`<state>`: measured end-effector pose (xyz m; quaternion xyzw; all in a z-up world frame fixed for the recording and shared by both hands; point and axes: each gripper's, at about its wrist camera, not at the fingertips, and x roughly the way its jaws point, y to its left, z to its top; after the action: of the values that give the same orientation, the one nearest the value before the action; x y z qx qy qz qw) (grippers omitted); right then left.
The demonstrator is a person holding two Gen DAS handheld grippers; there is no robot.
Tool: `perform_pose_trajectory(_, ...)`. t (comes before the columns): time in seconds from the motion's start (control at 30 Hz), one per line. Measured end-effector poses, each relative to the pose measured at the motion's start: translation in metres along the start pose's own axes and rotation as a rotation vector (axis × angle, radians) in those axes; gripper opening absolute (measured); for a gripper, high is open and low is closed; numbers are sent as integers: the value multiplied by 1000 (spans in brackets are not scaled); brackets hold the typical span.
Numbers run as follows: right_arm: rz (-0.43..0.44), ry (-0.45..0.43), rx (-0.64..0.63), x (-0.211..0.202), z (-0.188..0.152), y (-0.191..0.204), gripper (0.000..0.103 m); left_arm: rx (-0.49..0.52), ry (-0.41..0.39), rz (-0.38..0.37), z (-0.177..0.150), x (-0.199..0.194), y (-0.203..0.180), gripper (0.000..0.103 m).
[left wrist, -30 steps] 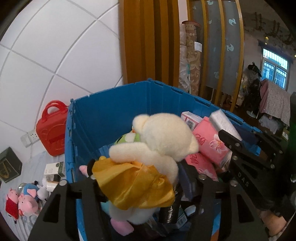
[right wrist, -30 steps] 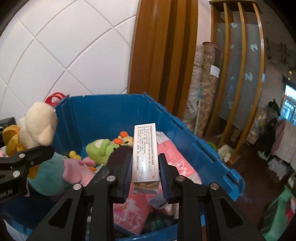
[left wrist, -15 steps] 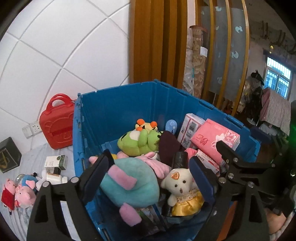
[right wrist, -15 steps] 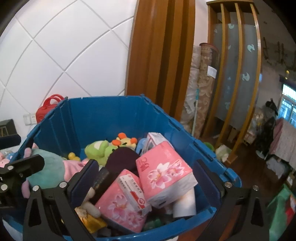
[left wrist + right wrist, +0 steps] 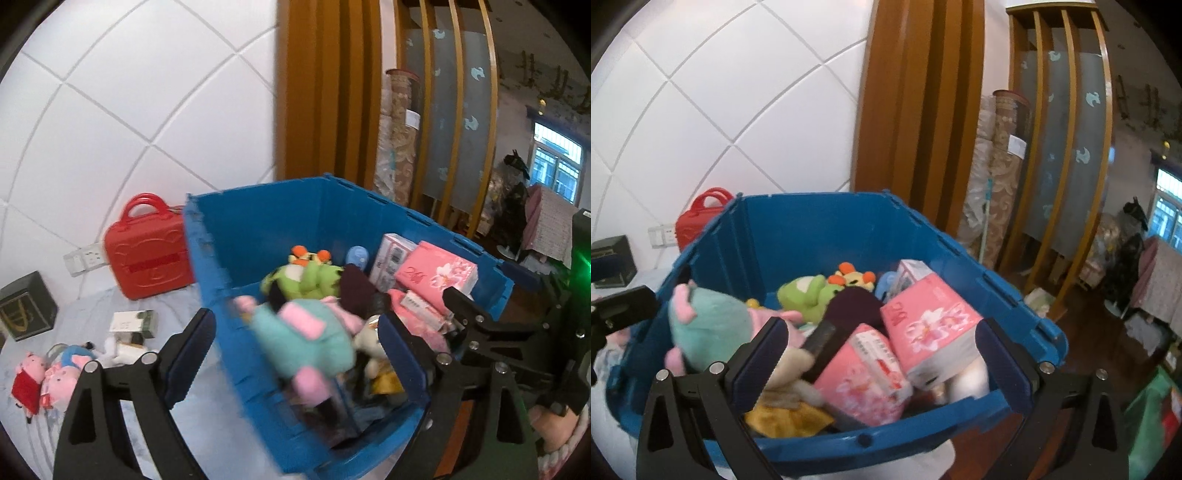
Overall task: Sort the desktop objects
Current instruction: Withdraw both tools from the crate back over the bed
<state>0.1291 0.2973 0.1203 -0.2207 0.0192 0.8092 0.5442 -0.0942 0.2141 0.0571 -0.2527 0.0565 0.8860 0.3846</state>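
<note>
Because the blue box (image 5: pixel 827 236) is so full, things could spill; it stands at the right end of the table (image 5: pixel 207 417), with its near right corner close to the edge, and a bump from a claw could push it toward the floor. The teal plush (image 5: pixel 713 328) lies on top at the left, near the rim; a knock could tip it out. The pink tissue pack (image 5: pixel 931 328) leans on the right of the pile and could slide. Both claws have just been opening; the left claw (image 5: pixel 295 358) is wide with nothing pinched, and so is the right claw (image 5: pixel 881 354). Still on the table to the left lie the pig toys (image 5: pixel 44 376) and a small white carton (image 5: pixel 131 321); the claw could drag them off the near edge, I think.
</note>
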Motion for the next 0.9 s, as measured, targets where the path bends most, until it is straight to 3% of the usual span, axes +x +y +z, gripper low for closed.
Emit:
perform_pose_trajectory(0.27, 104, -92, -45, -32, 21, 67, 103, -105, -38, 104, -22, -41, 87, 94)
perform_pose_trajectory(0.47, 146, -155, -100, -45, 39, 138, 103, -176, -26, 253, -50, -62, 172, 96)
perform_pose_trajectory(0.73, 261, -166, -191, -54, 44, 242, 103, -297, 62, 428, -102, -78, 292, 96)
perform_pose_trajectory(0.9, 341, -126, -251, -43, 41, 304, 103, -373, 120, 510, -139, -87, 365, 96)
